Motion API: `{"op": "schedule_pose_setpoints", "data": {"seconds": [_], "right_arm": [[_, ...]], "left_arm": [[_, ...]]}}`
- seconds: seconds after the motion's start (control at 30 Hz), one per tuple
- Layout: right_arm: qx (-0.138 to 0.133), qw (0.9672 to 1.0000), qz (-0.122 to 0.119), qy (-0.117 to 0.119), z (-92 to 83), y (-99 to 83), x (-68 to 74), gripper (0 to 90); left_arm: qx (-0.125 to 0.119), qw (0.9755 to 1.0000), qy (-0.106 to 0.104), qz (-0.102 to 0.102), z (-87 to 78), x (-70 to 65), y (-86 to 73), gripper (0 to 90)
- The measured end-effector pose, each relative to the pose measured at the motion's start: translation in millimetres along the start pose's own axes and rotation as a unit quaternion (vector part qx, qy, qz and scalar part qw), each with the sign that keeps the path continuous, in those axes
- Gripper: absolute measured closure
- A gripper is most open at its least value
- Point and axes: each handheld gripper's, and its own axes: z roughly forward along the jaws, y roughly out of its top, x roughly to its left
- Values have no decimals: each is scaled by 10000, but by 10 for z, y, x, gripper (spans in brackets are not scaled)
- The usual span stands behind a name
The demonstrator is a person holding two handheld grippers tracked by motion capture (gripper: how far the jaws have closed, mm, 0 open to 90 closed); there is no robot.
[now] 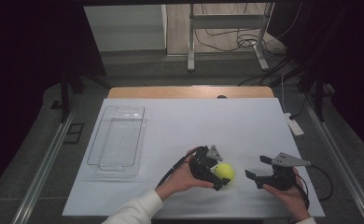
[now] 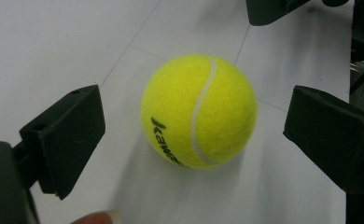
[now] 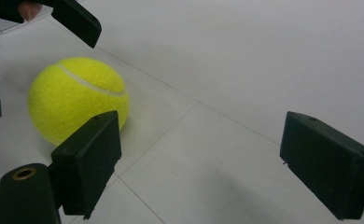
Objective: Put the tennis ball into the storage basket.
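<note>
The fuzzy yellow-green tennis ball — white seam, black lettering seemingly reading "kawa" — sits between the left gripper's released jaws, untouched.

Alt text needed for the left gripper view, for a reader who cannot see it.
A yellow tennis ball rests on the white table between the left gripper's two open black jaws, touching neither. Black lettering runs along its lower left.
</note>
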Motion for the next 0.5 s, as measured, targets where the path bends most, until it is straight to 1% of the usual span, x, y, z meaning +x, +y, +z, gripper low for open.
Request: {"op": "schedule_pose_setpoints", "data": {"seconds": [0.17, 0.33, 0.43, 0.5], "right_arm": [[-2, 10000, 5, 1, 0, 0, 0, 132], [-8, 10000, 6, 3, -2, 0, -2, 132], [-7, 10000, 7, 6, -2, -1, -2, 132], [-3, 10000, 11, 5, -1, -2, -3, 132]], "left_arm": [[52, 10000, -2, 9, 70, -2, 18, 58], [79, 10000, -18, 2, 112, -1, 29, 57], [89, 10000, 11, 12, 134, -5, 34, 57], [125, 9999, -15, 35, 151, -8, 37, 56]]}}
